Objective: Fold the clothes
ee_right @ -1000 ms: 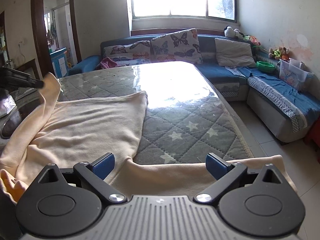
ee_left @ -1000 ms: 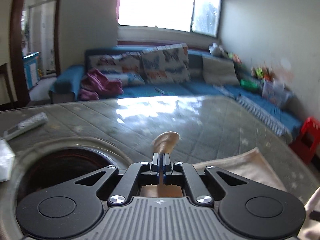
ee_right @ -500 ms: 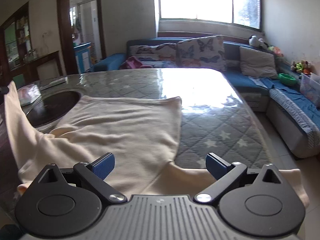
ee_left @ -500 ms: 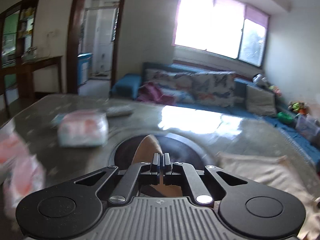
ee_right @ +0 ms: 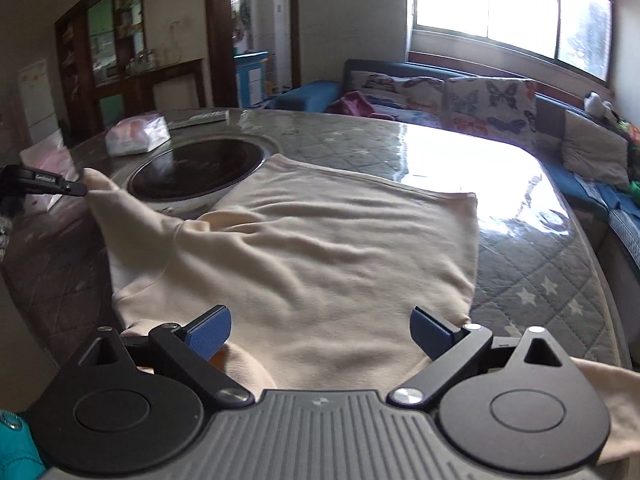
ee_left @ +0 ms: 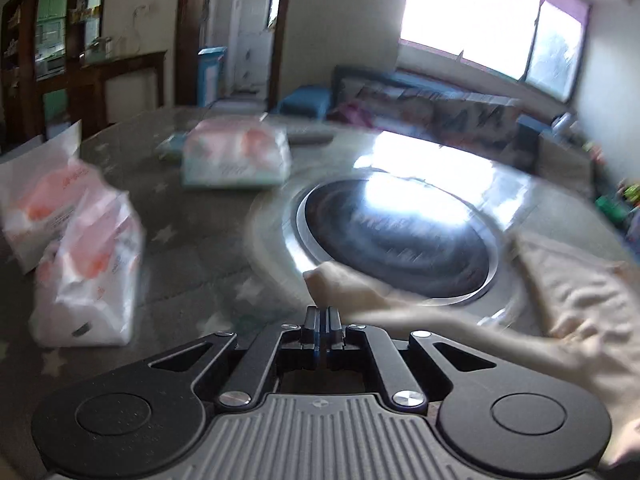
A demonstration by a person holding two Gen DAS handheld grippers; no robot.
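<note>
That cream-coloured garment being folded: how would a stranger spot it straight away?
Start at the big quilted, star-patterned table facing the sofa. Beside its round black inset hob lies the cream garment, spread over the near half. It is the only cloth there; the neighbours are plastic-wrapped packs, and the left gripper pinches one corner up.

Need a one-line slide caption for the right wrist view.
Open right gripper hovers over a cream garment spread on the table, while the left gripper pinches its sleeve.

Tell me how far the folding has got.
Done: cream garment lies spread on the quilted table. In hand: left gripper is shut on one sleeve end, lifted beside the round cooktop. Left: every fold; right gripper hangs open.
</note>
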